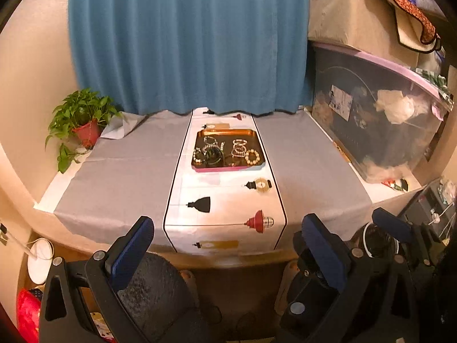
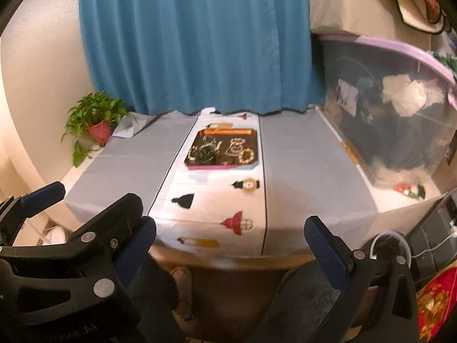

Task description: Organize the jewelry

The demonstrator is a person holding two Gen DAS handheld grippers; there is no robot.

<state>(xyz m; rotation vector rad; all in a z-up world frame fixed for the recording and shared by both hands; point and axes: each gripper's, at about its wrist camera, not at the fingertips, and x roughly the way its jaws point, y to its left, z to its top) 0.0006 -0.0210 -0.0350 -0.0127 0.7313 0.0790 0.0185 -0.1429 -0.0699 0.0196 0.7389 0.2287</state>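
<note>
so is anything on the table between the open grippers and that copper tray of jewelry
Nothing visible. Between the left gripper, the right gripper and the copper tray of jewelry lies only the flat white table runner with printed lamps; both grippers are open and empty.

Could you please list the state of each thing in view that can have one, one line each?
left gripper: open, nothing between its fingers.
right gripper: open, nothing held.
jewelry tray: flat on the table runner, holding bracelets.
pearl bracelet: lying in the tray's near right corner.
blue curtain: drawn closed.
storage bin: lid on.
potted plant: upright at the table's far left.
</note>
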